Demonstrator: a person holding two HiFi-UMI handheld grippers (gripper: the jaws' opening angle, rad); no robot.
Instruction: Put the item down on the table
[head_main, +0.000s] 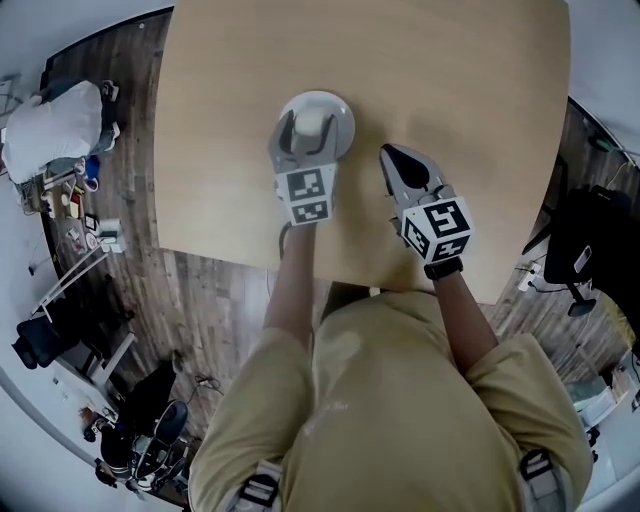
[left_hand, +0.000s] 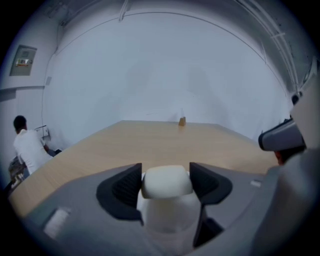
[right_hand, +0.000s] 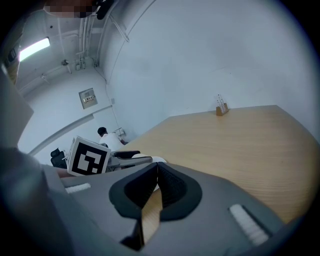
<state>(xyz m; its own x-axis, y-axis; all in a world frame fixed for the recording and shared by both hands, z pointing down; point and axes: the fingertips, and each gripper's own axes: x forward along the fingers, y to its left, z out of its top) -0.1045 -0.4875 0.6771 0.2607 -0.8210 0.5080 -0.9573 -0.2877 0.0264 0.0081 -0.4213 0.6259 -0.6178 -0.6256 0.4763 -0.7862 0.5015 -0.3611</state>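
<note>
Right now your left claw (left_hand: 166, 179) is clenched on the white item (left_hand: 167, 212). Its two dark pads press the rounded knob at the top from either side, and the paler body hangs below them. From the head view, the item spreads into a round, disc-like rim under the claw, over the middle of the counter (head_main: 470, 90) and well clear of every edge. I can't tell from these pictures whether that rim is touching the wood or is just above it.

Your right claw (right_hand: 156, 172) is closed with nothing between its pads. It sits to the right of the item, nearer the counter's front edge, and takes no part in the grip.

I'd judge this to be the set-down step itself — the item is over a bare, flat patch and has not been let go. The next move calls for a straight, level descent until the rim bears on the counter all the way round. Then open the pads evenly so neither drags the knob sideways, and lift the claw straight up and off. Hold the right claw where it is — it is apart from the item and needn't come any closer.
</note>
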